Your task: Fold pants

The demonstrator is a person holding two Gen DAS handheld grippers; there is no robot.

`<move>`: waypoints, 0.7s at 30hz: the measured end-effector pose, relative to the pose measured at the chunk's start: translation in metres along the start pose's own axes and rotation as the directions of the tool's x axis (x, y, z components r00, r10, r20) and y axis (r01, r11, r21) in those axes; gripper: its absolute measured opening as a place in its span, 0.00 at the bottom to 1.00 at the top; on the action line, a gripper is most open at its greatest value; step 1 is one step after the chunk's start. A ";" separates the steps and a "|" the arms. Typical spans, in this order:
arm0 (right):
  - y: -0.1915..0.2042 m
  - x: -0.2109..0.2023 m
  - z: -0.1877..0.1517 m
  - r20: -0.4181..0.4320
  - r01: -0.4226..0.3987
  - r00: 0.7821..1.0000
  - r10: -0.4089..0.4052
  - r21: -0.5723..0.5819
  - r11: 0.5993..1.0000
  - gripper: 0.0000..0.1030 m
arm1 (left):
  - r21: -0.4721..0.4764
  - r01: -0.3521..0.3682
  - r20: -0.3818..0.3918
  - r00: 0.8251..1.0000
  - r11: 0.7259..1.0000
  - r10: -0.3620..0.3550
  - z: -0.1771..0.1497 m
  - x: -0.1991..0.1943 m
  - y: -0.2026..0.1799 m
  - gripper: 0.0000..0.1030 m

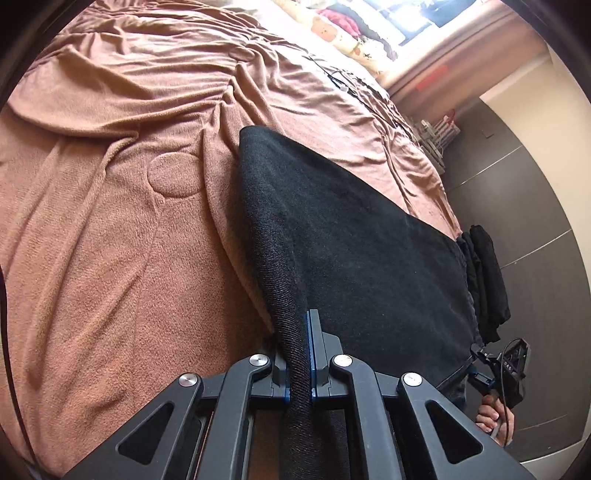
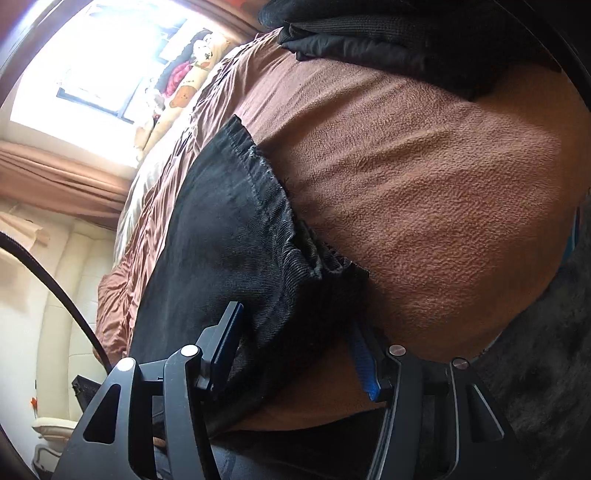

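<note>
Black pants [image 1: 351, 240] lie flat across a brown blanket [image 1: 110, 221] on a bed. My left gripper [image 1: 299, 343] is shut on a raised fold at the near edge of the pants, and the cloth runs back between its blue pads. At the pants' right end a hand holds my right gripper [image 1: 478, 365]. In the right wrist view the frayed hem of the pants [image 2: 221, 240] lies between the fingers of my right gripper [image 2: 295, 354]. Its jaws stand apart and the pads do not press on the cloth.
A pile of folded black clothes [image 1: 487, 273] sits at the bed's edge beyond the hem, also seen as dark cloth [image 2: 388, 40]. Patterned pillows [image 1: 347, 33] lie by the window. Dark floor tiles [image 1: 535, 184] border the bed. A cream sofa [image 2: 74, 258] stands beside it.
</note>
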State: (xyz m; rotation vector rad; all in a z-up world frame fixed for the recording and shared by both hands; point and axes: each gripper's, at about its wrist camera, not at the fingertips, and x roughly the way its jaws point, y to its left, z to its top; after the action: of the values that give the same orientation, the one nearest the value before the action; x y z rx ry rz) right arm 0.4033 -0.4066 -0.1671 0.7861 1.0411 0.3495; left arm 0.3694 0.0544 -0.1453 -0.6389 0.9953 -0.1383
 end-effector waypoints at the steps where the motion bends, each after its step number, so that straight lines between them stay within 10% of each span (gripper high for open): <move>1: 0.002 0.001 0.001 0.000 0.006 1.000 -0.006 0.005 1.000 0.43 | 0.001 -0.006 0.006 1.000 1.000 0.006 0.003 -0.002 0.000 0.06; 5: 0.013 0.001 0.001 -0.004 -0.027 1.000 0.027 0.009 1.000 0.24 | 0.021 -0.032 0.030 0.999 0.999 0.031 0.014 -0.014 -0.001 0.06; 21: 0.077 0.060 -0.020 -0.109 -0.066 0.992 0.063 -0.025 0.997 0.21 | -0.010 -0.112 0.081 0.990 0.994 0.113 0.041 -0.084 0.062 0.06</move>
State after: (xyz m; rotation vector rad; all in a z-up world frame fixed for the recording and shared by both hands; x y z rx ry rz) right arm 0.4223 -0.3097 -0.1552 0.7836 1.1108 0.4657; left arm 0.3458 0.1552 -0.1021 -0.5873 0.9508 -0.0098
